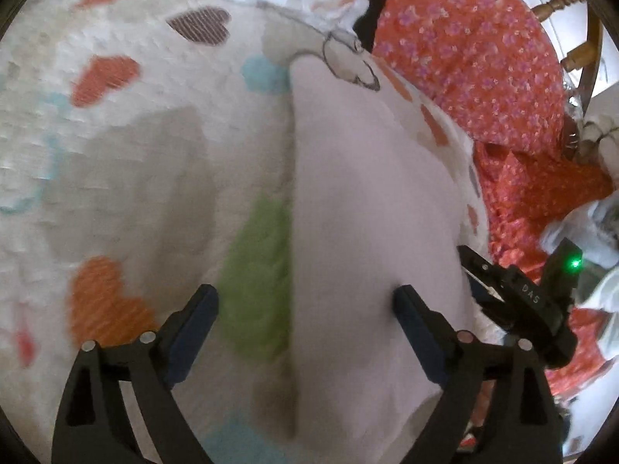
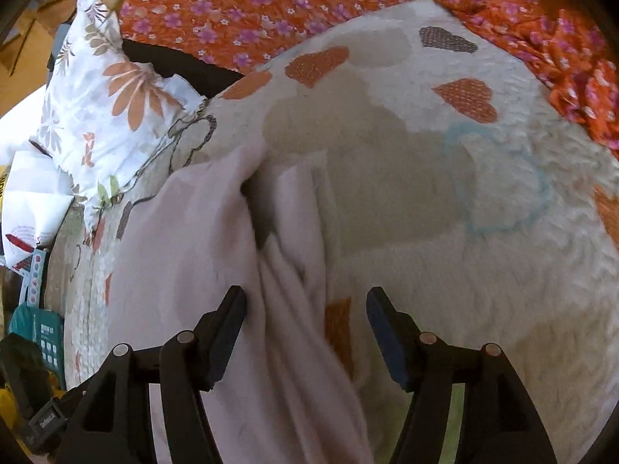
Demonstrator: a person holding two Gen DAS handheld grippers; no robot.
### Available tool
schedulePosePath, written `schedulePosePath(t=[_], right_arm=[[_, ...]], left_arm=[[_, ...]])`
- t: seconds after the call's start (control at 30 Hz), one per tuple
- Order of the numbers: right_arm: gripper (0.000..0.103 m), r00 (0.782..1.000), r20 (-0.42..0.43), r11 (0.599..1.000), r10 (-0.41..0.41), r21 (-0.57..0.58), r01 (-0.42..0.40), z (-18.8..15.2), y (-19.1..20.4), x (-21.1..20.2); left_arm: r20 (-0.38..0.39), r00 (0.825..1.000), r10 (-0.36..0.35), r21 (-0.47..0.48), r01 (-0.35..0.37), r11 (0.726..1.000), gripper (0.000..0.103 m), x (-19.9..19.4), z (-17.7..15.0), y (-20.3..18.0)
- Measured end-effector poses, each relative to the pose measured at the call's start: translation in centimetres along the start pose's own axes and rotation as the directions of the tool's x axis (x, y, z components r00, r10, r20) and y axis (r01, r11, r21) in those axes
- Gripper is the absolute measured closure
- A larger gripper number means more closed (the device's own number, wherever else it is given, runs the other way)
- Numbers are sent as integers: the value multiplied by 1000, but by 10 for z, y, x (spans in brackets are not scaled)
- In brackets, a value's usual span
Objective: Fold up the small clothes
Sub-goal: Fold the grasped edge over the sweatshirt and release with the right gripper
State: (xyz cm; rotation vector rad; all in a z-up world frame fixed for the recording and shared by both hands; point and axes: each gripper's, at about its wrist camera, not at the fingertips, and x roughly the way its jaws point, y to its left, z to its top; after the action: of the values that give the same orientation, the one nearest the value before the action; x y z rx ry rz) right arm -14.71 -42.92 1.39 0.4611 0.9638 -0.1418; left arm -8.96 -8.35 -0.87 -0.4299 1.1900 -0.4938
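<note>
A pale pink garment (image 1: 359, 208) lies on a white quilt with coloured hearts (image 1: 116, 147). My left gripper (image 1: 305, 301) is open just above it, straddling its straight left edge. In the right wrist view the same pink garment (image 2: 201, 255) lies bunched in folds along its right edge. My right gripper (image 2: 305, 305) is open over that folded edge, holding nothing. The right gripper's body (image 1: 518, 301) shows at the left view's right side.
An orange floral cloth (image 1: 476, 58) covers the far side of the bed (image 2: 247, 4). A white flowered pillow (image 2: 104, 108) lies at the left. A wooden chair (image 1: 580, 38) stands beyond the bed. Boxes and papers (image 2: 35, 232) sit off the left edge.
</note>
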Motion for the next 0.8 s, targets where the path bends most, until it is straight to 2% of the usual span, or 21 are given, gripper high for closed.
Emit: schedulePosePath(t=[0.07,0.1,0.13,0.17,0.2,0.23,0.3,0.4,0.5,0.53,0.57,0.6,0.67,0.7,0.77,0.8], right_arm=[[33,998,-11,998,58,19,-58,5,-4,10],[33,994,-30,994,101,40,-100,6,-4,19],[47,991,-45,991,124,48,-122,6,-3,23],[59,986,-71,987,154,56,-150,5,0,31],[62,987,-66,988,147,51,-144,4,6,33],[71,987,-64,988,148,43,-146,4,12,33],[74,983,-53,984,176,41,-174,5,22,26],[78,955,2,954,297,31,-297,11,39,-6],[80,938,62,940,342,-34,-340,13,56,-37],[79,945,65,947,321,-44,-319,12,56,-38],[79,965,65,967,253,-57,-249,11,56,-35],[78,990,58,990,130,-67,-126,9,53,-27],[78,999,30,998,-42,-48,44,6,42,-12],[77,998,7,998,-63,-9,63,5,32,-7],[76,1000,1,998,-17,60,17,7,19,-10],[76,1000,14,998,-10,66,9,7,17,-15]], left_arm=[[34,999,-1,34,0,999,2,6,-1,-12],[23,999,-28,56,27,998,2,11,-1,-20],[-13,996,-89,73,90,993,18,14,-2,-26],[-33,993,-109,81,112,990,32,15,-4,-32],[-25,997,-70,111,72,991,48,14,-5,-39],[-8,999,-46,151,46,987,63,9,-5,-46],[16,998,-65,160,62,985,71,-5,-2,-52],[89,991,-102,197,83,977,72,-39,5,-60],[123,990,-75,253,42,966,69,-56,4,-73],[108,994,-33,260,4,966,61,-52,3,-74],[86,996,29,259,-51,965,56,-44,2,-72],[58,992,108,252,-119,960,50,-33,-2,-65],[12,976,215,243,-212,947,50,-19,-6,-52],[-2,972,236,235,-229,945,50,-18,-9,-44],[-7,981,196,209,-190,959,49,-24,-7,-39],[8,982,190,208,-188,960,45,-31,-8,-37]])
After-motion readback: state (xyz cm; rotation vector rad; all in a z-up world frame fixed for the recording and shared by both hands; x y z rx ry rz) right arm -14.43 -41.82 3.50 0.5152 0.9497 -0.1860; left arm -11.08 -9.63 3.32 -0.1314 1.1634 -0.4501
